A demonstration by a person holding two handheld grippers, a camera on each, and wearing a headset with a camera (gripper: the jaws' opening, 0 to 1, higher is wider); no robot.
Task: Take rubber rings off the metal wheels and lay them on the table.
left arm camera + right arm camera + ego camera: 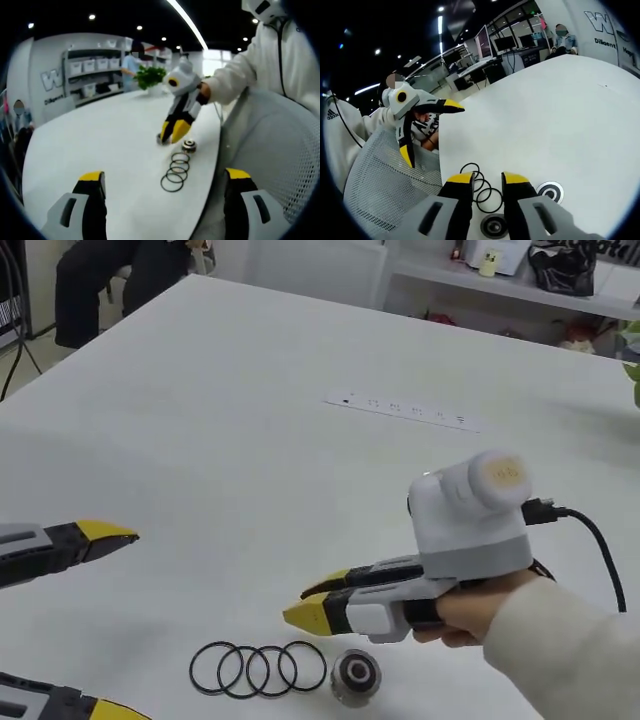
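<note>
Worktop (230, 430) seen from your headset, with both hand-held grippers over its near part. Your left gripper (112, 620) is released, its yellow-tipped jaws spread wide and holding nothing, above the worktop towards its left side. Your right gripper (305, 602) hangs just above the surface with its jaws drawn close, a narrow gap left between the tips and nothing grasped in them. Four black rubber rings (258, 669) lie flat in an overlapping row close to the worktop's near edge, just below and ahead of the right gripper's tips. One metal wheel (355, 676) stands at the right end of that row, just beside the last ring; whether the two touch cannot be told. In the right gripper view a second wheel (550, 191) rests on the worktop on the far side of the jaws from the rings. A white power strip (400, 408) lies well apart, towards the far edge.
</note>
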